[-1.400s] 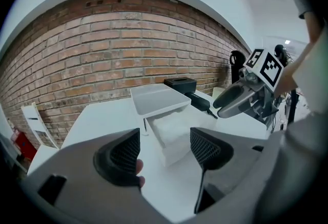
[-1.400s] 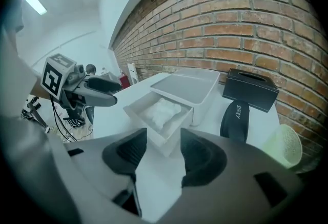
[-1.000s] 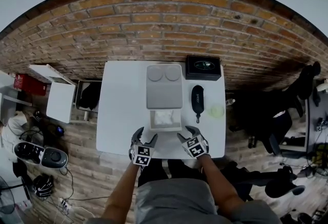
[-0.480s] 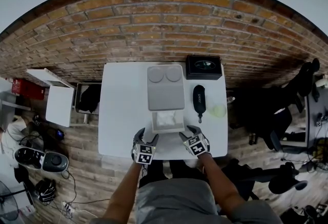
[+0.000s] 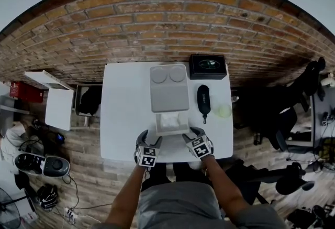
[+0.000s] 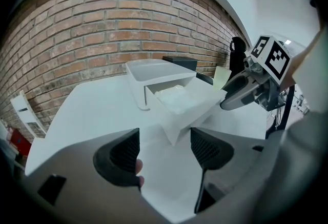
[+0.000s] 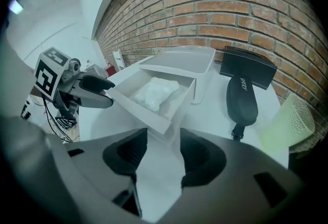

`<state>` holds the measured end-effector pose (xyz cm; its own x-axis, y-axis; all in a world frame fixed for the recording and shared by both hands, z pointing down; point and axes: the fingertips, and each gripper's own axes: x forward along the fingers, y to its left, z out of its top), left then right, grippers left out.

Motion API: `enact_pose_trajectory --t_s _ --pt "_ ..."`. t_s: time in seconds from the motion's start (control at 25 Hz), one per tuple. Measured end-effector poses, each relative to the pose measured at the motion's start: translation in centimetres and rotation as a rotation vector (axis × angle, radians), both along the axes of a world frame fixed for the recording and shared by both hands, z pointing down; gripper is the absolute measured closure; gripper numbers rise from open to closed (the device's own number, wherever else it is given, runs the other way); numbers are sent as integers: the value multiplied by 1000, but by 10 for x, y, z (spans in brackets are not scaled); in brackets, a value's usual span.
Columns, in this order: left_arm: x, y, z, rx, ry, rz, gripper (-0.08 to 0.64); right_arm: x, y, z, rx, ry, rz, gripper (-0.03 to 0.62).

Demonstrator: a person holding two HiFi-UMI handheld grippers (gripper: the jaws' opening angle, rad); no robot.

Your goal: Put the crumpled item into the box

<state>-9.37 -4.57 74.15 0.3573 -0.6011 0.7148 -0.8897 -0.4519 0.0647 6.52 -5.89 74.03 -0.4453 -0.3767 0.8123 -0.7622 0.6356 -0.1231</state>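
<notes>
Already the crumpled tissue (image 5: 170, 120) lies inside the open box (image 5: 156, 124), left tongs (image 6: 164, 154) spread & empty, right tongs (image 7: 161, 154) closing on nothing, so pull both back w/o nudging the box.

One white box (image 5: 168, 91), one crumpled item (image 5: 171, 120)
</notes>
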Motion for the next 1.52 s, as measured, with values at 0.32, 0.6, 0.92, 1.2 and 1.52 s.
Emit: enact_pose_trajectory --t_s 0.32,0.6,0.92,1.2,1.52 --pt "-3 -4 -3 3 -3 -22 260 -3 -3 -1 8 7 -26 377" --pt "-6 -5 5 -23 1 -34 261 -4 -7 0 2 -4 -23 371" --pt "-3 -15 1 -12 4 -50 261 -1 -17 -1 11 0 4 380" --pt "-5 -29 -6 1 -2 -55 261 -4 -30 -3 12 8 -21 377" --pt "-10 -38 2 -23 -5 -66 261 -8 -39 -2 8 2 -26 376"
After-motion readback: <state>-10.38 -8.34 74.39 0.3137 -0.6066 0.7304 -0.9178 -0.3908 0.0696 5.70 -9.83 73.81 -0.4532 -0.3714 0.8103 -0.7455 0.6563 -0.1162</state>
